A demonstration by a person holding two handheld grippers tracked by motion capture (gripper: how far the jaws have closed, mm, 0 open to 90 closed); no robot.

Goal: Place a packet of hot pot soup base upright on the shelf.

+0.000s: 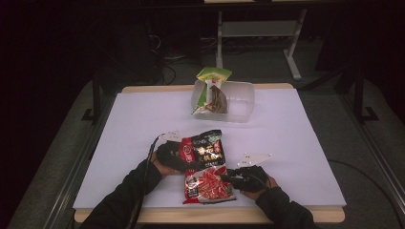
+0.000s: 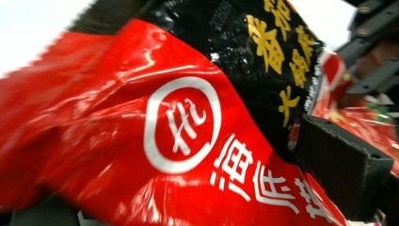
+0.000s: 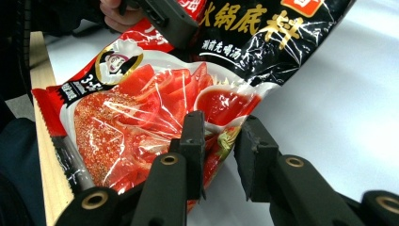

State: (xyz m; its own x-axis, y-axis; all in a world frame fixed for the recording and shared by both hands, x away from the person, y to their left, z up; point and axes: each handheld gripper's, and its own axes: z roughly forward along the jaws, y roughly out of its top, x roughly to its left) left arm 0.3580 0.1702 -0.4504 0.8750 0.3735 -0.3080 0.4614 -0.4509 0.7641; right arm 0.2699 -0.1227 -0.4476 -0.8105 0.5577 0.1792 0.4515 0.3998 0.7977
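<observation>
Near the front edge of the table (image 1: 286, 124), I see a red-and-black sauce packet (image 1: 206, 164) lying between my two grippers, with both of them on it. Left gripper (image 1: 184, 162) is at the packet's left side, about mid-height; in the left gripper view the packet's foil crowds right up to the camera and one black jaw pad (image 2: 339, 165) sits against its surface. Other jaw is hidden behind the foil, so I read that as clamped on the packet, low confidence on how tight. Right gripper (image 1: 229, 175) is at the packet's lower right edge. In the right gripper view (image 3: 219, 150) its two jaws stand narrow with the packet's edge pinched in the gap, left pad lying on the printed tomato picture. So it is closed down on the packet, not wide. Packet's lower end sits over the wooden table edge (image 3: 44, 155). Packet is crumpled, the upper black part tilted up off the surface. Farther back, well apart, stands a clear plastic tub (image 1: 239, 102) with a green-topped pouch (image 1: 213, 90) leaning inside it.
</observation>
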